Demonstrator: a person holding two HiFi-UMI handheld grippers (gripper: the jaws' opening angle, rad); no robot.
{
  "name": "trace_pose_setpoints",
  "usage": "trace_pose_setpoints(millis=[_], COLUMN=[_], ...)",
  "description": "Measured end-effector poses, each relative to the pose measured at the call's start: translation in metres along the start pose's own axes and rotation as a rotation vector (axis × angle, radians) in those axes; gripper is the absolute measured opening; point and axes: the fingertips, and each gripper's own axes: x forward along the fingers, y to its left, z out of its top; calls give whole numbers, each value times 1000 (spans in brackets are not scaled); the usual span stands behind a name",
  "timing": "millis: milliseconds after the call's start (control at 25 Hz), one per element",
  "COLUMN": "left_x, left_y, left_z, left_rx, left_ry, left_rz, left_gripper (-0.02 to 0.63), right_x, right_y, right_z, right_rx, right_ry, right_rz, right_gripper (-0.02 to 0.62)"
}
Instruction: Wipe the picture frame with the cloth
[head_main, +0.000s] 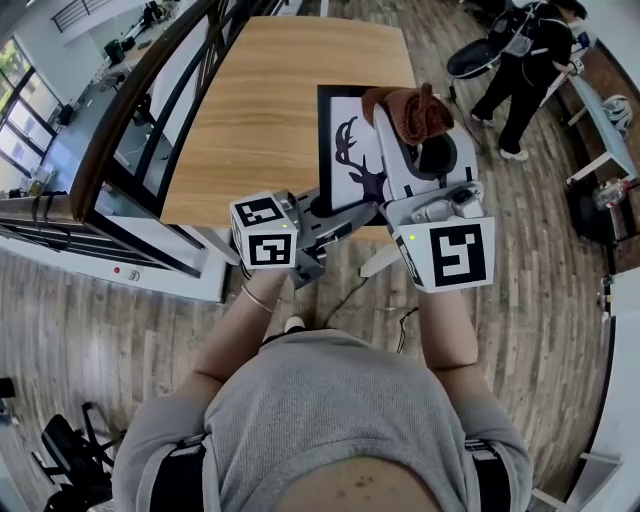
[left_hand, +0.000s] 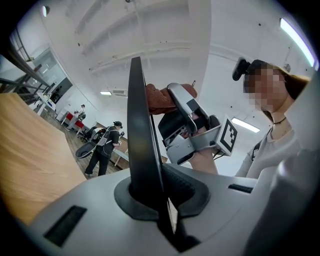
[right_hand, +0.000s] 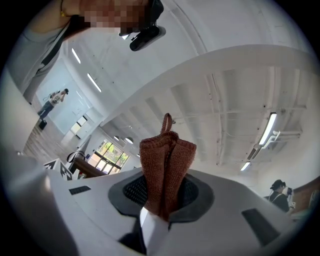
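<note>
The picture frame (head_main: 347, 150) has a black border and a dark deer silhouette on white. It is held up over the near part of the wooden table (head_main: 260, 100). My left gripper (head_main: 322, 207) is shut on the frame's near edge. In the left gripper view the frame (left_hand: 140, 130) shows edge-on, rising from the closed left gripper (left_hand: 156, 196). My right gripper (head_main: 408, 135) is shut on a brown knitted cloth (head_main: 408, 110) bunched at the frame's far right corner. In the right gripper view the cloth (right_hand: 165, 165) sticks up from the right gripper (right_hand: 158, 206). The left gripper view also catches the right gripper (left_hand: 187, 125) and the cloth (left_hand: 161, 98).
A dark railing with glass panels (head_main: 150, 120) runs along the table's left side. A person in dark clothes (head_main: 525, 70) stands at the back right beside a dark chair (head_main: 470, 55) and a bench (head_main: 605, 115). The floor is wood planks.
</note>
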Motion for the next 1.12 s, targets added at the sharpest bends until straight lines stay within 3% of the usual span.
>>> trace_pose_setpoints(millis=[1120], left_x=[-1], left_y=[0], left_z=[2], left_rx=[22], left_ry=[-9], left_rz=[22], left_gripper=[25], right_x=[-33], right_y=[26], right_z=[-19], right_rx=[122], right_ry=[48], right_rz=[18], right_gripper=[97])
